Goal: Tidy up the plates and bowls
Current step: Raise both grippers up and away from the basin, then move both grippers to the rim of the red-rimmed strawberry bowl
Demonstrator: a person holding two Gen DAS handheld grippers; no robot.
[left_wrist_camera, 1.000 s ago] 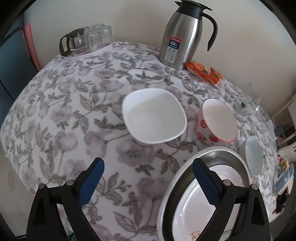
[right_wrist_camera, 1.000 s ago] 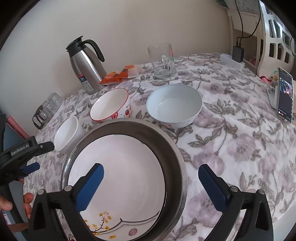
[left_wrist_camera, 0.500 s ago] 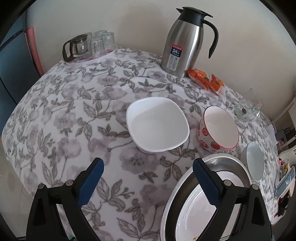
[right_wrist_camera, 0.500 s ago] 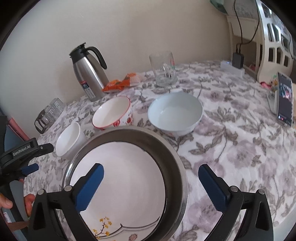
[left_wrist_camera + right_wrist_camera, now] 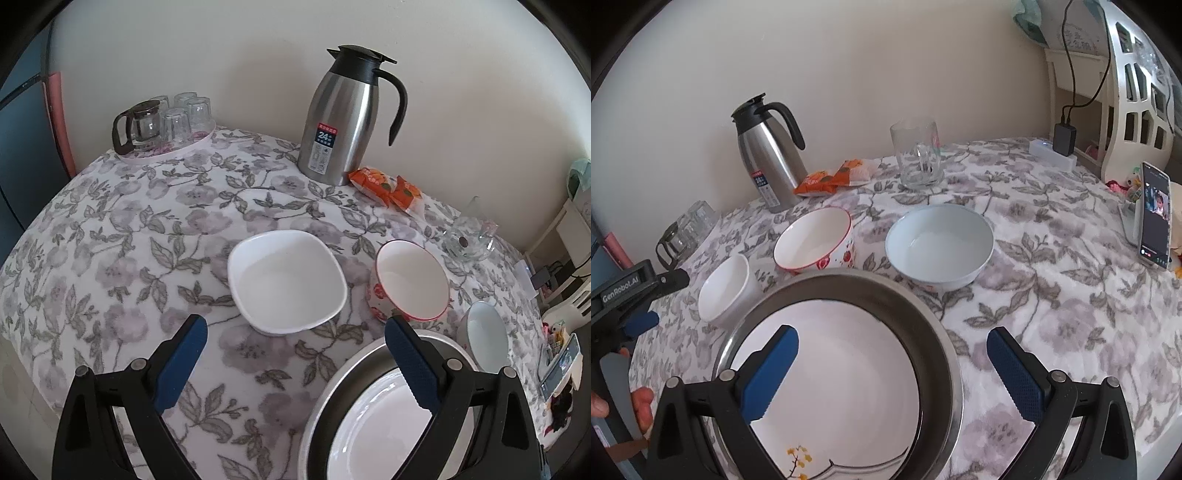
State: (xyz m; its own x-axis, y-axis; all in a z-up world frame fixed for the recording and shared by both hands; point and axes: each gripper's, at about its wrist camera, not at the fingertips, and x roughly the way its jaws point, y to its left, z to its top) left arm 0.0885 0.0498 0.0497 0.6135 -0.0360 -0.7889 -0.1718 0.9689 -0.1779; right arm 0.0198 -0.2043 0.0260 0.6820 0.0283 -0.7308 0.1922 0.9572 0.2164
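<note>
Both the left gripper (image 5: 293,338) and right gripper (image 5: 892,349) are held wide, empty; a glossy white plate (image 5: 849,376) is nested in a steel basin (image 5: 934,332) on flowered cloth (image 5: 1052,295).

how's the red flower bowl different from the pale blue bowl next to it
The red flower bowl has a red rim and red flowers on its outer wall; the pale blue bowl is nearly plain, with a blue-edged rim. The red flower bowl looks narrower and steeper-walled, the pale blue bowl wider and shallower. Both stand upright and empty on the floral tablecloth, apart from each other.
</note>
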